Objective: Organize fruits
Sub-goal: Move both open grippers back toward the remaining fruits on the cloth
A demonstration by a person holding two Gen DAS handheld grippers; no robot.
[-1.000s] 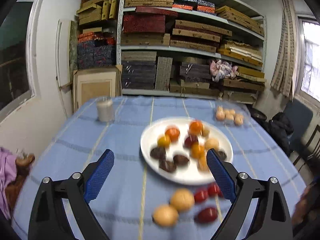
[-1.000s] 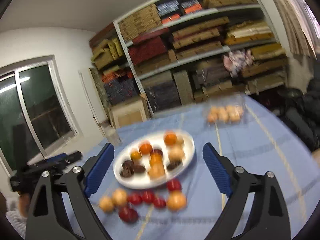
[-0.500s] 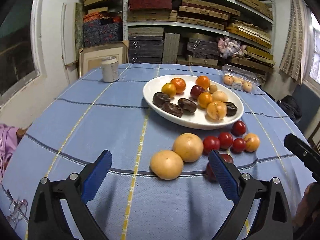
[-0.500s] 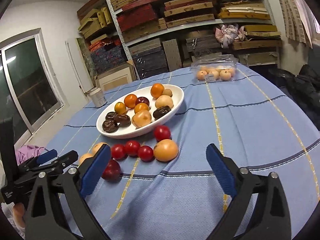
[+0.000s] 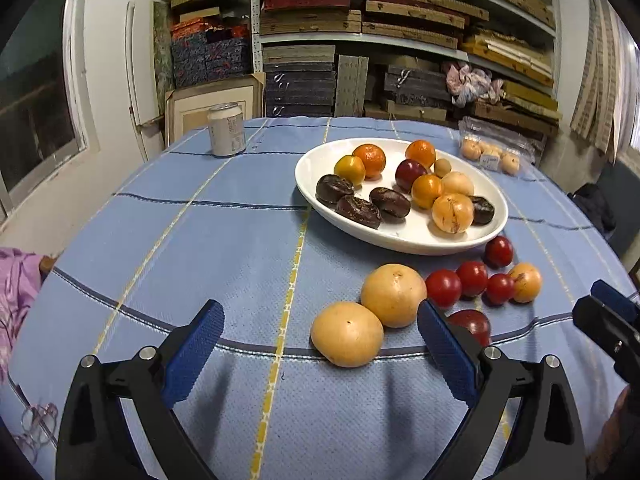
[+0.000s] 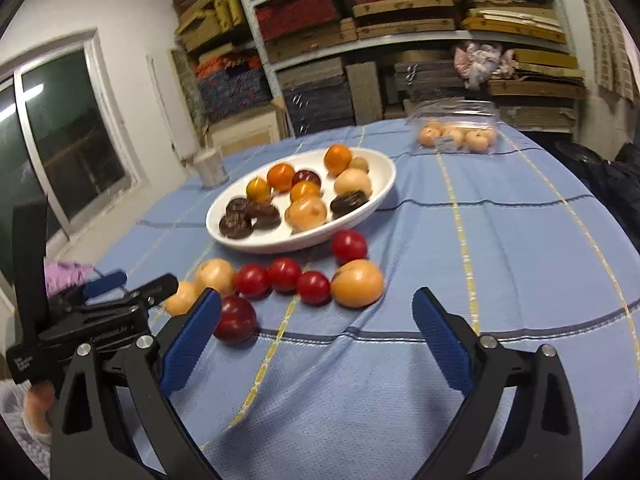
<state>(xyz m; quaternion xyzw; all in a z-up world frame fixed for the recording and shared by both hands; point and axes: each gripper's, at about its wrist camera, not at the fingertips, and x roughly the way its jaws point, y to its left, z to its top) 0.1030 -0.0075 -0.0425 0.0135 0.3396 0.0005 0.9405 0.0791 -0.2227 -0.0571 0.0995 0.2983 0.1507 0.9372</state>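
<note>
Blue tablecloth (image 5: 224, 240) lies bare left of plate (image 5: 400, 236) (both grippers' jaws spread).

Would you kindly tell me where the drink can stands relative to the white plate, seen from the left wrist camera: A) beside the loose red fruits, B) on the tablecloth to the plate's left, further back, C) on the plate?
B: the can stands on the tablecloth, left of and behind the plate.

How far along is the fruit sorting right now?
Done: about a dozen fruits sit in the white plate. In hand: nothing; left gripper and right gripper are open and empty. Left: eight loose fruits on the tablecloth, including the nearest yellow fruit.
</note>
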